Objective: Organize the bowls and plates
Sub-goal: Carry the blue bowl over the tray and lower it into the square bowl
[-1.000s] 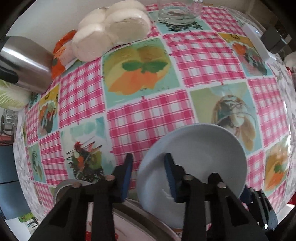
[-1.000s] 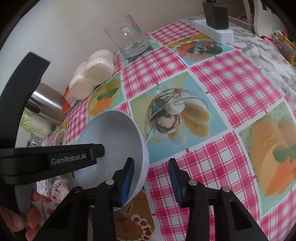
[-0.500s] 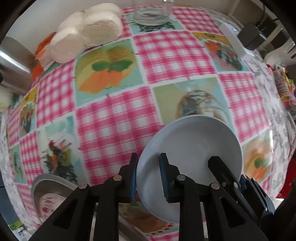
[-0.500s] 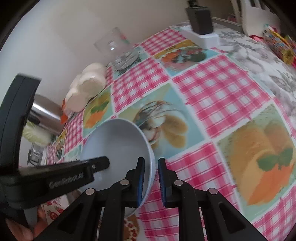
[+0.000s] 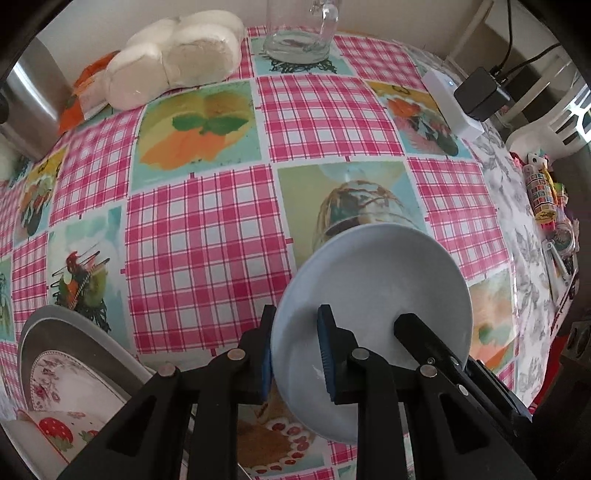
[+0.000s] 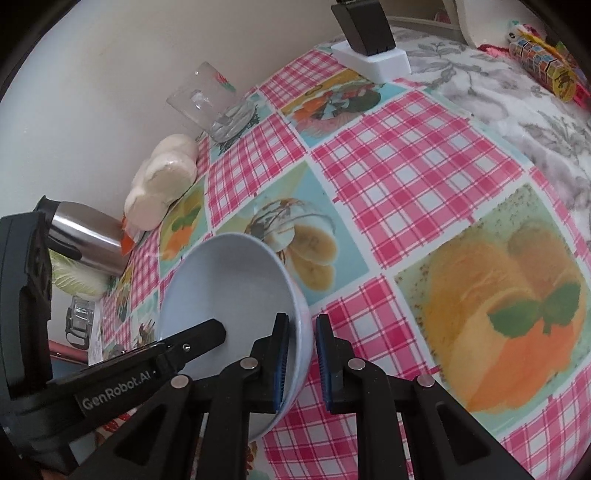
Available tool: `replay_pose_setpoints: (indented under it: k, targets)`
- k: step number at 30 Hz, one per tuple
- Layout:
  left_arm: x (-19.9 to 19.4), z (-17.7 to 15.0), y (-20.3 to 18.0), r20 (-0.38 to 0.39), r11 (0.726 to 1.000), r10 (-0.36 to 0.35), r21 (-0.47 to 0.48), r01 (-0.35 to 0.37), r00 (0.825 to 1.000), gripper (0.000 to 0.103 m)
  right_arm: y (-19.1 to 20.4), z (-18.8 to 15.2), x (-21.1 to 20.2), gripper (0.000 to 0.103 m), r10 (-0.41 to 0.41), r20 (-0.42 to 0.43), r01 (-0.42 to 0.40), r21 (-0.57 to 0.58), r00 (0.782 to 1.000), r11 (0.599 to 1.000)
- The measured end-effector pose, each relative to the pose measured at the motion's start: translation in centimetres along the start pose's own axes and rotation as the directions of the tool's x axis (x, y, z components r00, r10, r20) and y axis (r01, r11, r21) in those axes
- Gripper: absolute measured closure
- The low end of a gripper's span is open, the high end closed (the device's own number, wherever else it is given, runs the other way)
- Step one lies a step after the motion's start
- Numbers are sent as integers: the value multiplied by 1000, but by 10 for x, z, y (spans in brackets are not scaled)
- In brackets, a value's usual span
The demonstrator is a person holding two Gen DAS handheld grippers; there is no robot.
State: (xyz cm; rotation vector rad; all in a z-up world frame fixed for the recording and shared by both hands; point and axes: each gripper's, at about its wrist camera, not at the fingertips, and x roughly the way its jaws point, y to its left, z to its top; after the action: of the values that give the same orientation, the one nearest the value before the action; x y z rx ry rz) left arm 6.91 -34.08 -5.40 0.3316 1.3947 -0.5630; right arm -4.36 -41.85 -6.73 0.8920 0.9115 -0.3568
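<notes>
Pale blue round ceramic bowl [image 5: 373, 295] held tilted above the pink checked picture tablecloth [image 5: 207, 236], mouth facing up and toward the near-left, rim steeply slanted. Left gripper [image 5: 295, 354] just closed its jaws onto the bowl's left rim, one pad inside, one outside. Right gripper [image 6: 300, 360] just clamped the right rim the same way. Grey metal tray [image 5: 74, 332] with floral plate [image 5: 55, 376] sits near-left. Clear glass mug [image 5: 299, 33] stands far, by the wall.

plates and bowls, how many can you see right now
3: a pale blue ceramic bowl held tilted by both grippers; a grey-rimmed floral plate at the left wrist view's lower-left; a white strawberry-print dish on it. More may be hidden below.
</notes>
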Motion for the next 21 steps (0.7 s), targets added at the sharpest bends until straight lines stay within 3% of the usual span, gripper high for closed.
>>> replay_pose_setpoints:
  k: [11,21]
  targets:
    - [-54,-3,6,88,999,-54,0,54,995,83,18,4,-35,89,-12,65,15,-44,998,999]
    - [-124,-24,76,219,991,-76,-87,97,973,83,90,-15,-68,89,40,95,-24,-168,995,986]
